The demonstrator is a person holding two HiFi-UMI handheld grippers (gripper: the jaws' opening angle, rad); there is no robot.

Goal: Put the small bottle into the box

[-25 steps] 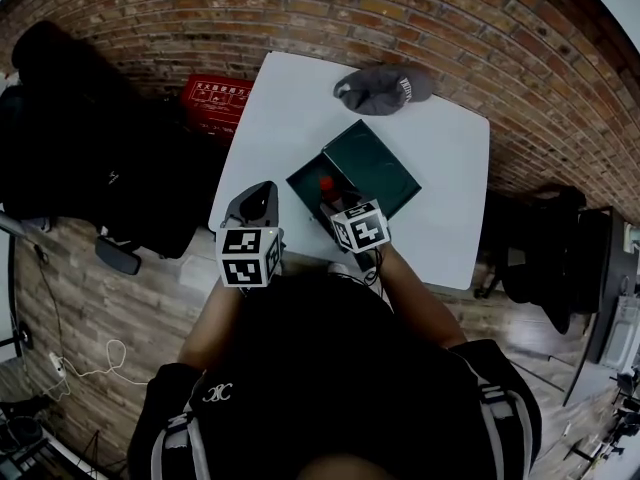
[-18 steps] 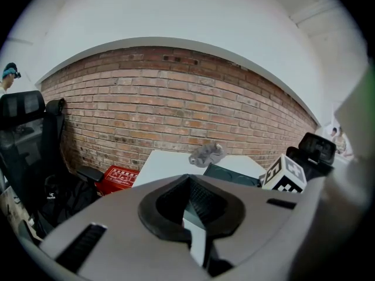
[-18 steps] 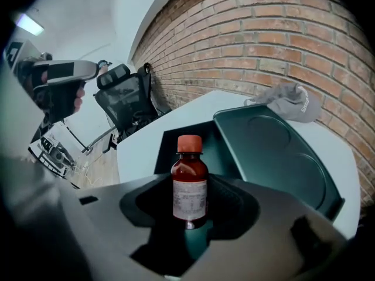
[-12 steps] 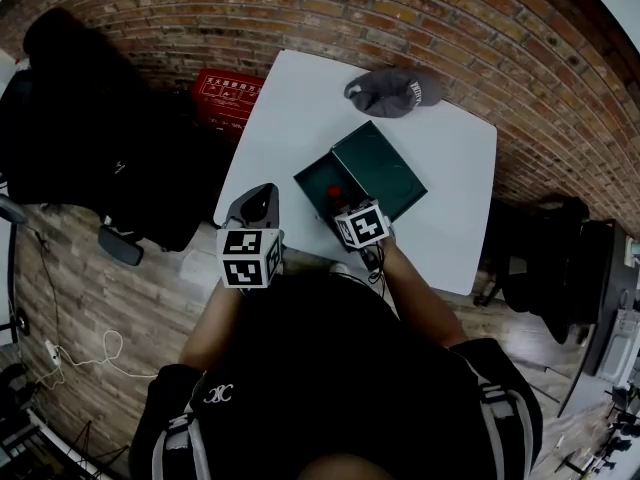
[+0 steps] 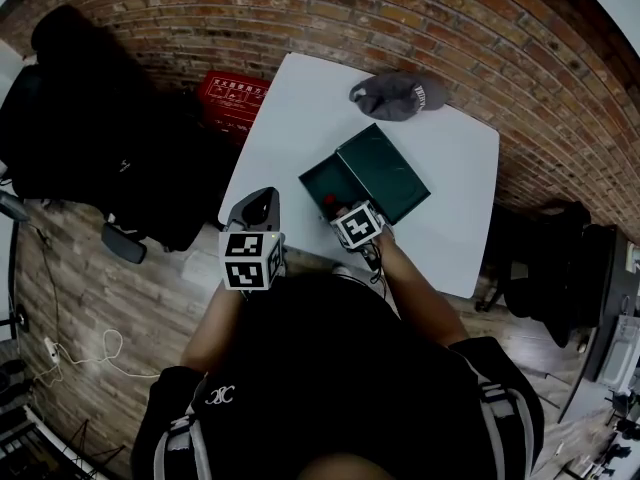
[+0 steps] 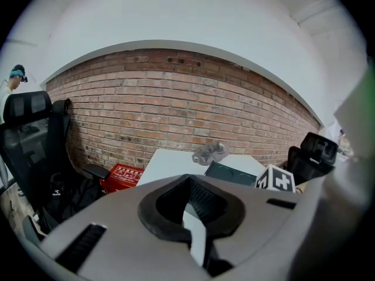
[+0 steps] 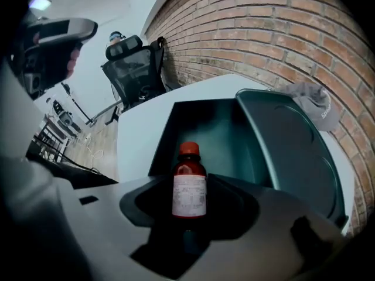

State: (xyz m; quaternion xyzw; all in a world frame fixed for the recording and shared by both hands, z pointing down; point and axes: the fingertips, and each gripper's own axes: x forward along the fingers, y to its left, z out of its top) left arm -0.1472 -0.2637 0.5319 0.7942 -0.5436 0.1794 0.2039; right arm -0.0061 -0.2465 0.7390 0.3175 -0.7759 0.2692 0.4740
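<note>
Small brown glass bottle (image 7: 189, 183) with a red cap and a white label stands upright, pinched low on its body by the jaws of the right gripper (image 5: 340, 213). It is at the near end of the open dark green box (image 7: 202, 136), its cap seen against the box's inside. I cannot tell whether its base touches anything. The label's print is too small to read. In the head view the gripper's marker cube (image 5: 359, 225) covers nearly all of the bottle, and only the red cap shows.

The left gripper (image 5: 256, 208) hovers at the near left corner of the white desk (image 5: 300, 118), jaws pressed together at the tips with nothing between them. Its own view catches only a strip of the box behind the right gripper's cube.

The box's lid (image 5: 385, 171) lies open toward the right edge. A grey cap (image 5: 398, 94) lies at the far edge, well apart from the box. A red crate (image 5: 235, 100) sits on the wooden floor (image 5: 120, 298) by the left edge, with black office chairs (image 5: 90, 128) beside it and a brick wall (image 5: 420, 8) beyond.
</note>
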